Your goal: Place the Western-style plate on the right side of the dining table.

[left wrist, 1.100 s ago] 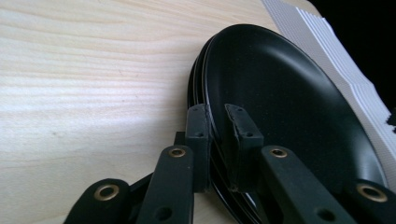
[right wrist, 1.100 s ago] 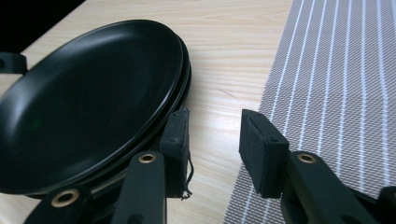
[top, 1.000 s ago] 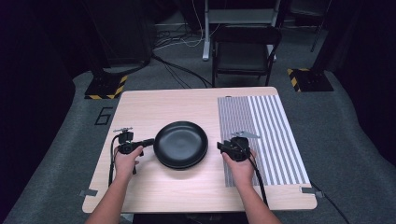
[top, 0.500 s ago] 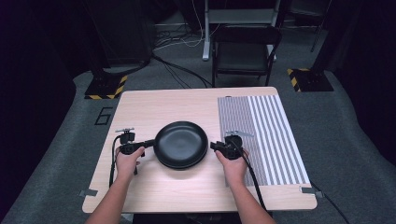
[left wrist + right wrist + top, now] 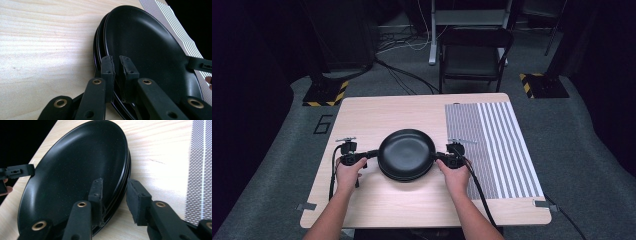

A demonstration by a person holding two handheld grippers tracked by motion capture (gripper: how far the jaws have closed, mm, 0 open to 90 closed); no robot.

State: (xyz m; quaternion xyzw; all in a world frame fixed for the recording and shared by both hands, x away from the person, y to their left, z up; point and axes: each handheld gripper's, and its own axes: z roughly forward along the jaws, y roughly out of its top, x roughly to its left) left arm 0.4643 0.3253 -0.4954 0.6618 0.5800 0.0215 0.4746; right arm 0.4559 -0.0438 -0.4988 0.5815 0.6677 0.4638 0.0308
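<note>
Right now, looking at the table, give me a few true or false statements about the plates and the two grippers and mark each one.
1. The black plates lie stacked on the wooden table. True.
2. The left gripper is shut on the stack's rim. True.
3. The right gripper hangs far from the plates. False: its jaws straddle the opposite rim, one above the plates and one outside, and have just been closing.
4. The plates lie on the striped mat. False: they lie on bare wood beside it.
</note>
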